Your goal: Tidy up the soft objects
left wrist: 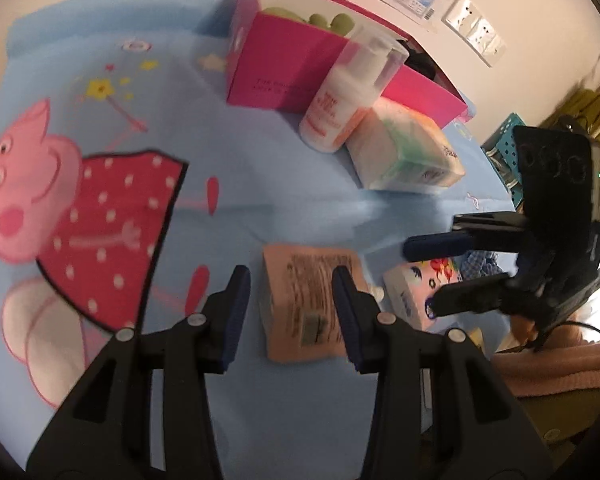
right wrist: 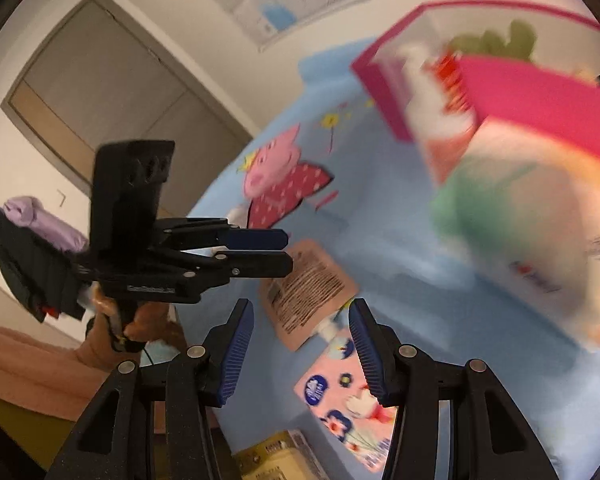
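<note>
A peach soft pouch [left wrist: 306,304] with printed text lies flat on the blue Peppa Pig cloth [left wrist: 228,208]. My left gripper [left wrist: 290,290] is open, its fingers on either side of the pouch, just above it. The pouch also shows in the right wrist view [right wrist: 306,292]. My right gripper [right wrist: 300,338] is open and empty, above a pink flowered tissue pack [right wrist: 348,404]. That pack shows beside the right gripper [left wrist: 418,276] in the left wrist view [left wrist: 416,290]. A pink box [left wrist: 300,68] at the back holds green soft things [left wrist: 332,22].
A white bottle [left wrist: 340,100] with orange print leans against the pink box. A wrapped white and green tissue pack [left wrist: 408,152] lies next to it. A yellow packet [right wrist: 276,460] sits at the cloth's near edge. A blue crate [left wrist: 504,148] stands beyond the cloth.
</note>
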